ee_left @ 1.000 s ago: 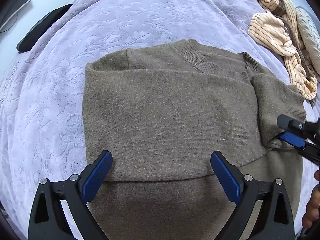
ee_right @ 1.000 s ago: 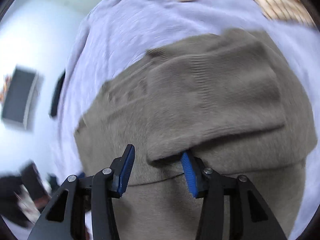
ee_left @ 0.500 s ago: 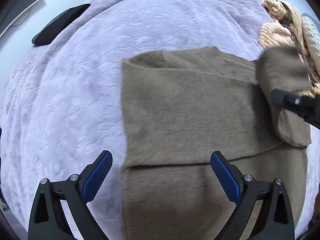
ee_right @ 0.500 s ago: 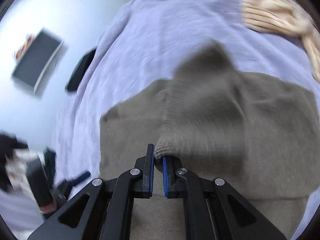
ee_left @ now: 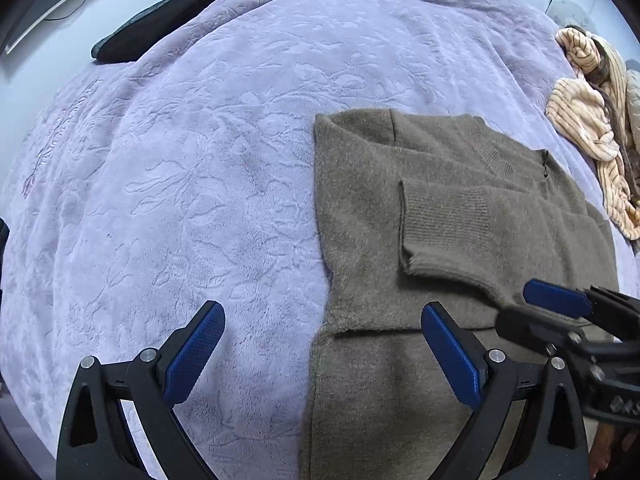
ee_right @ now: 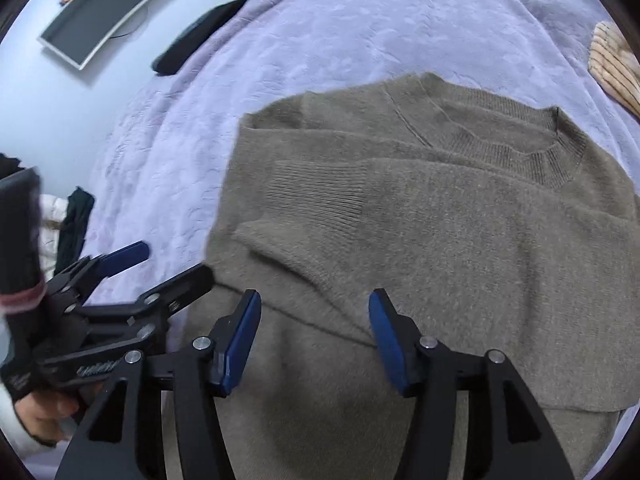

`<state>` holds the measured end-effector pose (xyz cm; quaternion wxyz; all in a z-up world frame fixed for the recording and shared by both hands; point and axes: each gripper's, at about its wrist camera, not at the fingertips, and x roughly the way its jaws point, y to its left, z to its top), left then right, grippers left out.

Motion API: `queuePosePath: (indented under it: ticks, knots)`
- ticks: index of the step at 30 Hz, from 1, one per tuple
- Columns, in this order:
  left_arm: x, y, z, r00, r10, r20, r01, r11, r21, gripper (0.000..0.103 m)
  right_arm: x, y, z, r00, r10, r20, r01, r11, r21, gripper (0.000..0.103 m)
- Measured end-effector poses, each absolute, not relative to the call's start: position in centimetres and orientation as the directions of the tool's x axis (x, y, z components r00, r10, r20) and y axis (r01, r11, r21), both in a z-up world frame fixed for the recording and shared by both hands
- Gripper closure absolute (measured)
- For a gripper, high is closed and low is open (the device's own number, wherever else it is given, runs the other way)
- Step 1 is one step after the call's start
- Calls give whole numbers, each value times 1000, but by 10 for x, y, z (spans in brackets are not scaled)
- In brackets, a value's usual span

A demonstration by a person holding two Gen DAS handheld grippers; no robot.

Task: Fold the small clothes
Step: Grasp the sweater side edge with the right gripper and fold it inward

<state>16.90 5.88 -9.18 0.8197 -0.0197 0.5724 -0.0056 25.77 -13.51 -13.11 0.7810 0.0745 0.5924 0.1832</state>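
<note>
1. My right gripper (ee_right: pixel 314 344) has just let go: its jaws, clamped on the sleeve cuff (ee_right: pixel 316 200) half a second ago, opened and hold nothing.
2. The sleeve now lies across the brown sweater (ee_left: pixel 460 240) on the lilac blanket (ee_left: pixel 200 180), cuff toward 9 o'clock.
3. My left gripper (ee_left: pixel 324 354) hangs wide and empty, straddling the sweater's 9 o'clock edge.
4. I judge both sleeves folded in; the body fold comes next.

Left of the sweater (ee_left: pixel 440 240) the blanket (ee_left: pixel 200 180) lies bare — striped clothes (ee_left: pixel 592 120) crowd the right.

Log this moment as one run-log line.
stage: sleeves folded across sweater | right gripper: open, jaws just opened, cuff released | left gripper: open, empty | surface: lilac blanket
</note>
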Motion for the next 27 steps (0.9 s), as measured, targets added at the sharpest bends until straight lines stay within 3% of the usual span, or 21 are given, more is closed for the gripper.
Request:
queuePosePath:
  ticks: [3,6,13,20,21,22,24,27]
  knots:
    - [171,52,-84,357,-46,-933,-4,999,-51,4,248,-150,-116,233,411,-882,-183,909,375,43]
    - [177,43,-81,364,-63,-929,8,998,-64,4,234,-195,-111,261,414,-872,-63,909,413,43]
    - [209,4,-92,354,-57,-934,62,997,-38,4,170,-377,-134,402,361,-842,494,688,531,48]
    - [225,-23,-120,303,6,-953,93,995,36,4,156,-437,-155,551,375,-745,587,461,666,49]
    - [225,-25,-124,292,19,-956,98,994,50,4,158,-437,-156,558,374,-741,588,452,671,54]
    - [223,-26,-126,287,25,-958,99,994,55,4,159,-440,-157,568,366,-737,591,442,675,71]
    - [217,-28,-125,287,25,-958,101,993,56,4,159,-443,-157,581,346,-737,598,433,674,93]
    - [204,-35,-126,293,34,-956,134,988,76,4,149,-451,-160,601,335,-726,600,411,686,93]
